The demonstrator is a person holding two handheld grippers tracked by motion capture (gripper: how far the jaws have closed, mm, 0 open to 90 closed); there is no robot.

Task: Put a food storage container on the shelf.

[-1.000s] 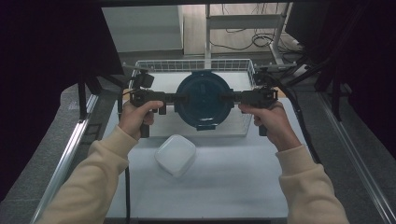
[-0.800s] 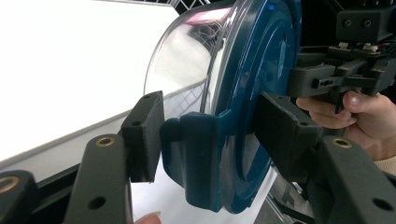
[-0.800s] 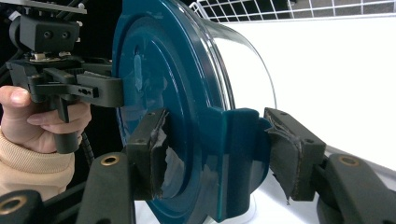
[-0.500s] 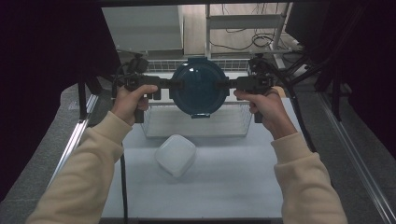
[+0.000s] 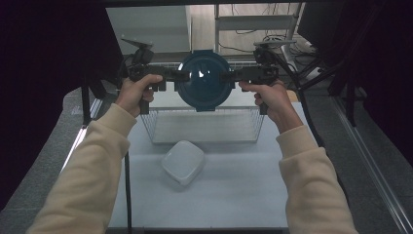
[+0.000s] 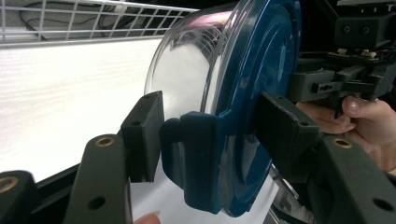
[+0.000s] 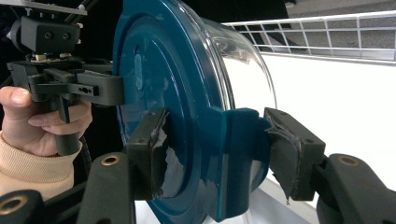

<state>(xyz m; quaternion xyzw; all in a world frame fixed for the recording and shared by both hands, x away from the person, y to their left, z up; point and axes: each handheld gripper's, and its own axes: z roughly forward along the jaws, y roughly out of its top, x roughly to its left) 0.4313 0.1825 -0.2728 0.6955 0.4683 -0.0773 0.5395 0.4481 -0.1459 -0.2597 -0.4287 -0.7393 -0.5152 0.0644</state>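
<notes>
**Lidded container carried by its two side clips**

Because you hold the round container from both sides, it stays level above the wire basket; your left tongs are clamped on one blue clip, your right tongs on the opposite one; the white dish rests on the table, well apart.

The lidded container hangs above the wire basket's twelve o'clock edge, left gripper at its nine o'clock, right gripper at three. The square lid lies on the table at the basket's six o'clock.
</notes>
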